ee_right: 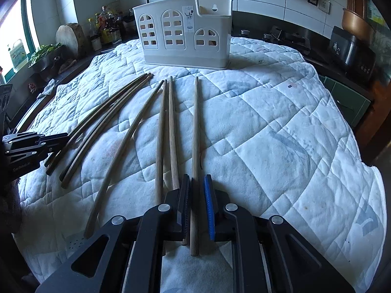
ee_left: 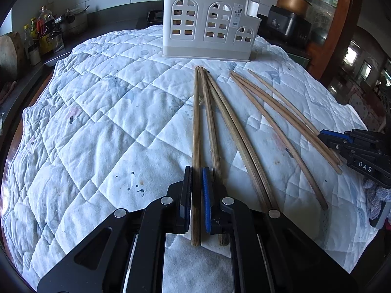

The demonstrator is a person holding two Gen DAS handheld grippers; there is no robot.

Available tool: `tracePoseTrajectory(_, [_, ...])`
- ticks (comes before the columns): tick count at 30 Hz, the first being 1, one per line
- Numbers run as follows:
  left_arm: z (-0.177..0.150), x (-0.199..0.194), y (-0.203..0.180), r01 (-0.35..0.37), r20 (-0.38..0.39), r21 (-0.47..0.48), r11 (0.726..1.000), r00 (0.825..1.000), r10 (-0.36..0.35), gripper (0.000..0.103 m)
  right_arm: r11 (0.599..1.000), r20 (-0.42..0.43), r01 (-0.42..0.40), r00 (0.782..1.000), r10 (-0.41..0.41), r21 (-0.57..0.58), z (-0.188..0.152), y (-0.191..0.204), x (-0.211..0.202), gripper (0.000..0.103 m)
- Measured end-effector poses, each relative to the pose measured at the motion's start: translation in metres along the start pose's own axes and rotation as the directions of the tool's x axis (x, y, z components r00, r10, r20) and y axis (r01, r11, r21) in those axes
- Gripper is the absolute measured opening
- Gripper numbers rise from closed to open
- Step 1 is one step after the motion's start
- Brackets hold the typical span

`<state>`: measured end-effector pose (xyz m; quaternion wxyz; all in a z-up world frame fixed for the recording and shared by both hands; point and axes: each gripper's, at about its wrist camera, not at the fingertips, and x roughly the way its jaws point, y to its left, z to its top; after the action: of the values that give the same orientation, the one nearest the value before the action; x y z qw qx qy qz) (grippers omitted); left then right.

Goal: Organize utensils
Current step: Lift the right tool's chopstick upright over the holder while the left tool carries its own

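Note:
Several wooden chopsticks lie on a white quilted cloth [ee_left: 97,122] in front of a white plastic utensil holder [ee_left: 207,24], which also shows in the right wrist view [ee_right: 185,31]. My left gripper [ee_left: 197,173] is closed around the leftmost chopstick [ee_left: 196,122], low on the cloth. My right gripper [ee_right: 197,180] is closed around the rightmost chopstick [ee_right: 195,127]. Two chopsticks [ee_right: 168,127] lie just left of it. A curved one [ee_right: 127,141] and several more [ee_right: 97,119] lie further left. Two sticks stand in the holder.
The right gripper shows at the right edge of the left wrist view [ee_left: 361,151]; the left gripper shows at the left edge of the right wrist view [ee_right: 29,144]. Bottles [ee_right: 105,26] and a cutting board [ee_right: 69,36] stand on the counter behind. A rice cooker [ee_right: 352,51] stands right.

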<state>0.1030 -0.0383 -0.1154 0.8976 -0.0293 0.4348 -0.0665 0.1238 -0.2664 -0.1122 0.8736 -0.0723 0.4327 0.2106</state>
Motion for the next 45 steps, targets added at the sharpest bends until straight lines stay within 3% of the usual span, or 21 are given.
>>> tracePoseTrajectory(8, [0.005,-0.005,0.004,0.019,0.007,-0.011,1.000,1.000,-0.019,0.006,0.999,0.044,0.032,0.999,-0.033,0.011,0.001,0.002,-0.018,0.007])
tracePoseTrajectory(15, [0.017,-0.040,0.010,0.055,0.108,-0.022,0.998,0.993,-0.053,0.006,0.998,0.170,0.054,0.984,-0.051,-0.010,0.018,0.013,-0.070,0.007])
tracePoseTrajectory(21, [0.034,-0.073,0.017,0.112,0.195,-0.035,0.993,0.975,-0.104,0.006,0.999,0.252,0.039,0.967,-0.036,-0.008,0.049,0.018,-0.100,0.007])
tracePoseTrajectory(33, [0.071,-0.101,0.020,0.113,0.275,0.012,0.994,0.955,-0.112,0.006,0.999,0.270,0.017,0.963,-0.007,-0.034,0.099,0.024,-0.115,0.007])
tracePoseTrajectory(45, [0.104,-0.122,0.026,0.151,0.329,0.025,0.988,0.932,-0.150,0.006,0.996,0.316,0.056,0.948,-0.030,-0.073,0.147,0.025,-0.134,0.007])
